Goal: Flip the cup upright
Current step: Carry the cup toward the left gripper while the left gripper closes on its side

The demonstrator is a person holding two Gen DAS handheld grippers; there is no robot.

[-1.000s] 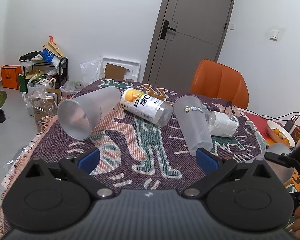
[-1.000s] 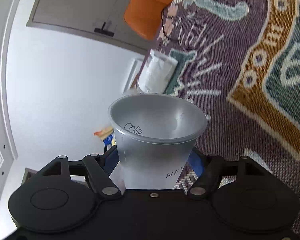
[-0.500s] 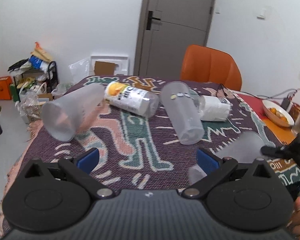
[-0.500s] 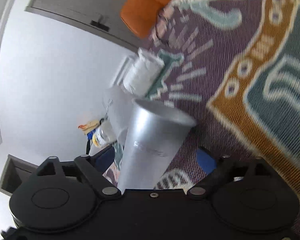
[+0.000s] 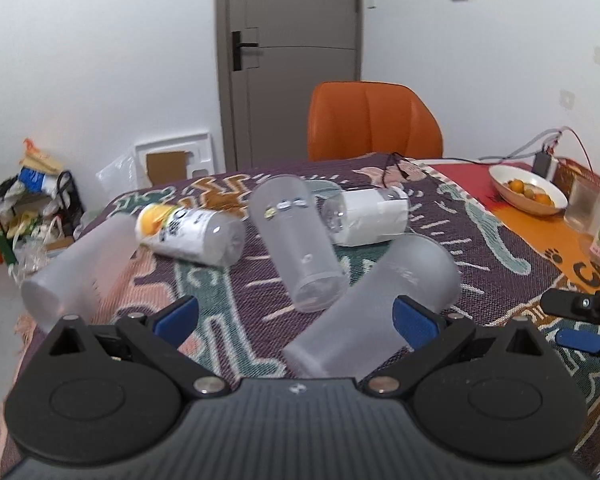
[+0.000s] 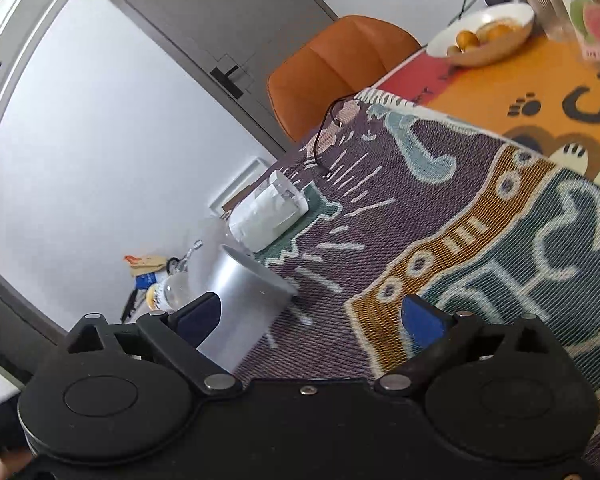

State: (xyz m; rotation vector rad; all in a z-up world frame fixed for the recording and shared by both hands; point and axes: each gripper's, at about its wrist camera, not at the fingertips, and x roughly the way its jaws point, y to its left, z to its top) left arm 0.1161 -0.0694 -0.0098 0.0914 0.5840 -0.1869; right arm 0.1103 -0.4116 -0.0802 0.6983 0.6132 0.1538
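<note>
Lying tilted on the patterned woven tablecloth (image 5: 480, 240), the frosted translucent plastic cup (image 5: 372, 308) is seen btwn the spread blue pads of the left gripper (image 5: 294, 316), ungripped. Right gripper (image 6: 312, 316) is held wide w/ the cup beside its left pad.

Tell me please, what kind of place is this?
Probably a room in a home: a table under a woven patterned cloth, an orange chair, a bowl of fruit, and household clutter by the wall.
</note>
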